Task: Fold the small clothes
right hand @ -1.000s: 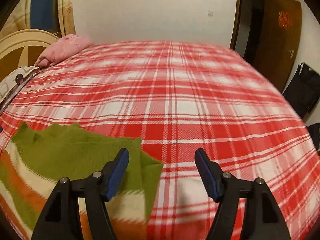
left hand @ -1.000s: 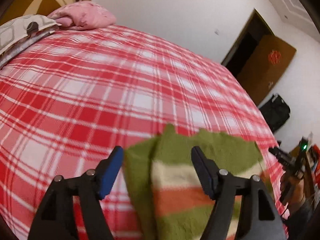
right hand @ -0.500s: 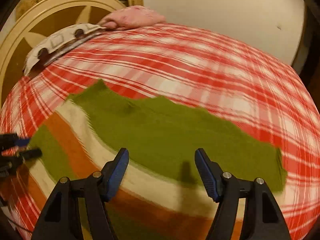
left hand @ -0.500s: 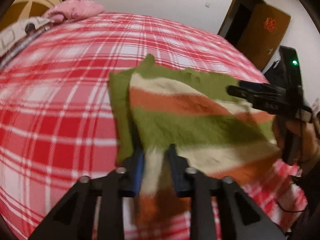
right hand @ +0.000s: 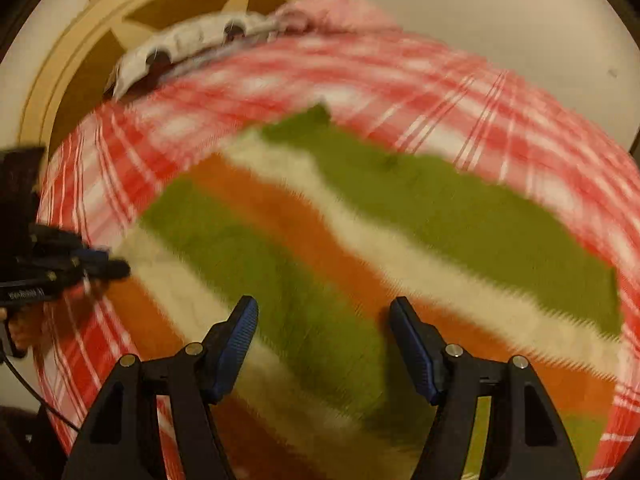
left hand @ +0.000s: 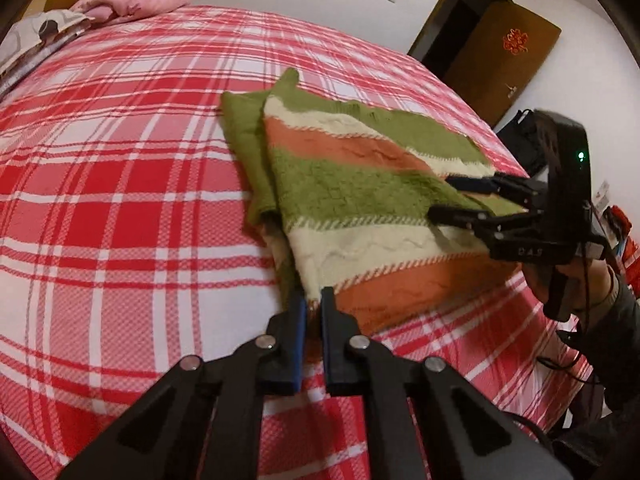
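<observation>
Knitwear [left hand: 360, 184] corner sits clamped in the left gripper [left hand: 313, 300], jaws just closed; right gripper [right hand: 322, 320], jaws apart at lower centre, should pinch the opposite corner before lifting evenly.

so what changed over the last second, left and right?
The left gripper came in over the striped knit garment and its jaws have just closed on the near corner. The right gripper swung from the garment's edge to above its middle, jaws open and empty. The garment lies flat on the plaid bedspread as before.
</observation>
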The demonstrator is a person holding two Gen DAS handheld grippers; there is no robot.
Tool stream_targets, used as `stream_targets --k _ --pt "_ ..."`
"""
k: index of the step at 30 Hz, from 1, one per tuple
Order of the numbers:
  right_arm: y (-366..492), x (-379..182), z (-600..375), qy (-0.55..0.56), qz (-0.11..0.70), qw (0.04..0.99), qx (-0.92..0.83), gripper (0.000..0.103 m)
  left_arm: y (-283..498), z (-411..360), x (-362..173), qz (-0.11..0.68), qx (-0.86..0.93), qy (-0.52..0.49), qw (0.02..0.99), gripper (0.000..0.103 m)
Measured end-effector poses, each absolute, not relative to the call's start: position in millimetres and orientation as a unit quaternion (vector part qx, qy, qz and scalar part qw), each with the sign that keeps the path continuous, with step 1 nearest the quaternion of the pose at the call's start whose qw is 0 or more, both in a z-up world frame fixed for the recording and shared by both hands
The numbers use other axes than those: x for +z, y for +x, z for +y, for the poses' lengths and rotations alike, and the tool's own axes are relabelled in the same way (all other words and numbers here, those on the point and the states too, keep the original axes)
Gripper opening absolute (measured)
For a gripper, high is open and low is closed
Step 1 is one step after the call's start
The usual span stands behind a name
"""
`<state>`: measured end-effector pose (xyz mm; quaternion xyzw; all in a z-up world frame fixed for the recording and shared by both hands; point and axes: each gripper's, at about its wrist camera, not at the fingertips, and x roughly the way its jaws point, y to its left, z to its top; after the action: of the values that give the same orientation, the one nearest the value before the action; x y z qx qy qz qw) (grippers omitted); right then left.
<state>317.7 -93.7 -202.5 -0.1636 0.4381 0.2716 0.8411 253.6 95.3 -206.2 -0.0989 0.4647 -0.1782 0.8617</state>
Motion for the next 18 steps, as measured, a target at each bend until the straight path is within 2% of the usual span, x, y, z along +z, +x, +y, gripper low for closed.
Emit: stream_targets --k 2,6,8,10,13,18 --pt "315.4 -198.4 -91.7 -0.175 0.415 0.854 0.26 0.069 252.6 96.7 -205.6 0.464 -0.18 -0.103 0.861 0.007" --pt "302.4 -172.3 -85.9 -0.105 0.371 0.861 0.333 0.069 248.6 99.4 -205.1 0.465 -0.183 -0.097 0.861 0.007" --pt "297.9 -181.7 -74.8 -0.113 0.39 0.847 0.342 0.069 246.5 101.2 -203.6 0.466 -0.186 -0.098 0.86 0.007" --pt "294.7 -211.5 -64.6 -0.109 0.454 0.814 0.345 0.07 244.8 104.6 -200.9 0.463 -0.193 -0.111 0.858 0.007" --pt "263.9 -225.6 -62.2 -0.136 0.437 0.818 0.348 0.071 235.3 110.5 -190.2 0.445 -0.195 -0.109 0.867 0.007" --pt "258.8 -204.1 -67.7 -0.138 0.43 0.813 0.367 0.071 245.3 111.0 -172.1 0.418 -0.193 -0.113 0.881 0.008"
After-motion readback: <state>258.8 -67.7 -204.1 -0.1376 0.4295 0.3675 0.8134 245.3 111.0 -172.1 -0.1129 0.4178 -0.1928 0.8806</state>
